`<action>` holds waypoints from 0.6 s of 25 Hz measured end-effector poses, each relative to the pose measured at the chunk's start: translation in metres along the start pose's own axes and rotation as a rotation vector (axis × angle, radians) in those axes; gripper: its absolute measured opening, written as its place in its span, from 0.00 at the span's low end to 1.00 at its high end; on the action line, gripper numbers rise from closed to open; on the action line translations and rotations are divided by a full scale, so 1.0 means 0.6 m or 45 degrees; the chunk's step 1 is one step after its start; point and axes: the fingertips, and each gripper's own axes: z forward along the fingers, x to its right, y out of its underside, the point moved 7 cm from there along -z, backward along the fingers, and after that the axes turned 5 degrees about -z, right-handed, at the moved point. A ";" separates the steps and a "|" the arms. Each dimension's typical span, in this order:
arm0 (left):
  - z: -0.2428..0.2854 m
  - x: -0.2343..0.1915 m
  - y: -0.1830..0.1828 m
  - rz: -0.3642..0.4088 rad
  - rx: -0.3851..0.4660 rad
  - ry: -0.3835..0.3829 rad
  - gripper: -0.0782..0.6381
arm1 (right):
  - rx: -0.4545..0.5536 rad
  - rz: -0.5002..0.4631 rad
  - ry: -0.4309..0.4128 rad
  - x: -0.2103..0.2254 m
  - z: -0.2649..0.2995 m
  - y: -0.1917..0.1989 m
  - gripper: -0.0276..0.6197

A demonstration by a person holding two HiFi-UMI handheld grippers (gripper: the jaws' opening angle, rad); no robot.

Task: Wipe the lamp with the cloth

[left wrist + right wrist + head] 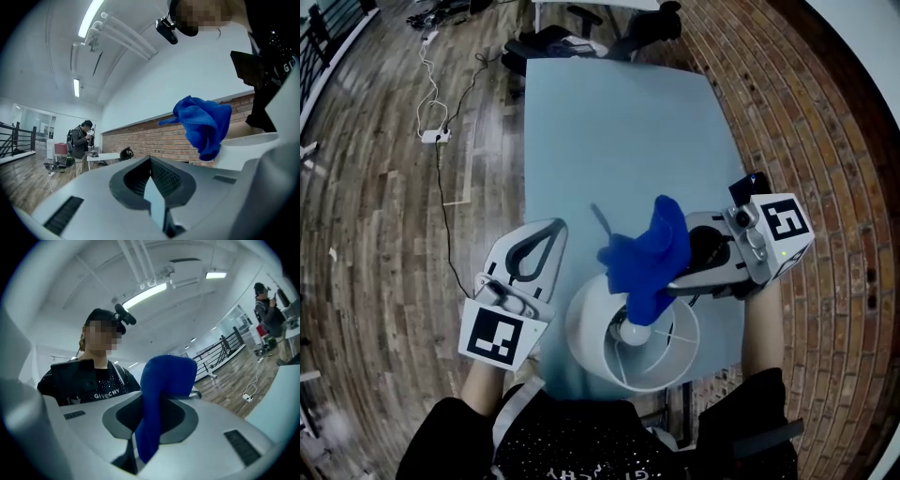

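Observation:
A white lamp shade (598, 342) stands at the near end of the light blue table (619, 131), its bulb (635, 330) showing inside. A blue cloth (649, 253) hangs over the shade's far rim, and my right gripper (675, 279), coming in from the right, is shut on it. In the right gripper view the cloth (164, 380) stands pinched between the jaws of the right gripper (157, 397). My left gripper (555, 225) sits just left of the shade, shut and holding nothing. In the left gripper view, beyond the left gripper (151, 161), the cloth (204, 122) droops onto the shade (248, 145).
Brick paving (825, 141) runs along the table's right side, wooden floor (375, 187) along its left. A power strip (434, 136) with cables lies on the wood. An office chair (553, 42) stands at the far end. A person (80, 143) stands far off.

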 end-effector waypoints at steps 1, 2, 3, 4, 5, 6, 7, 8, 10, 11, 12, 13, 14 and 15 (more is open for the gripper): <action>-0.004 -0.002 0.002 0.000 -0.001 -0.006 0.12 | -0.064 -0.005 -0.039 0.004 0.012 0.008 0.16; -0.009 -0.005 0.004 -0.005 -0.002 -0.015 0.12 | -0.125 -0.004 -0.067 0.011 0.023 0.018 0.16; -0.015 -0.008 0.007 -0.013 -0.004 -0.026 0.12 | -0.169 0.008 -0.090 0.020 0.031 0.027 0.16; -0.020 -0.010 0.011 -0.022 -0.008 -0.035 0.12 | -0.190 0.032 -0.111 0.029 0.038 0.035 0.16; -0.024 -0.011 0.014 -0.030 -0.013 -0.044 0.12 | -0.193 0.066 -0.130 0.039 0.042 0.041 0.16; -0.029 -0.013 0.018 -0.036 -0.017 -0.052 0.12 | -0.192 0.097 -0.149 0.050 0.046 0.046 0.16; -0.033 -0.016 0.021 -0.041 -0.020 -0.059 0.12 | -0.200 0.118 -0.162 0.060 0.051 0.052 0.16; -0.036 -0.018 0.025 -0.046 -0.021 -0.066 0.12 | -0.222 0.127 -0.170 0.070 0.058 0.059 0.16; -0.041 -0.022 0.033 -0.053 -0.023 -0.075 0.12 | -0.285 0.135 -0.189 0.086 0.071 0.079 0.16; -0.042 -0.022 0.039 -0.054 -0.026 -0.077 0.12 | -0.305 0.148 -0.208 0.093 0.077 0.090 0.16; -0.042 -0.021 0.046 -0.056 -0.033 -0.078 0.12 | -0.310 0.170 -0.231 0.098 0.081 0.101 0.16; -0.040 -0.020 0.054 -0.060 -0.042 -0.080 0.12 | -0.308 0.193 -0.251 0.104 0.084 0.110 0.16; -0.039 -0.019 0.063 -0.069 -0.052 -0.083 0.12 | -0.309 0.208 -0.261 0.110 0.086 0.119 0.16; -0.039 -0.019 0.071 -0.082 -0.061 -0.087 0.12 | -0.320 0.214 -0.262 0.118 0.089 0.128 0.16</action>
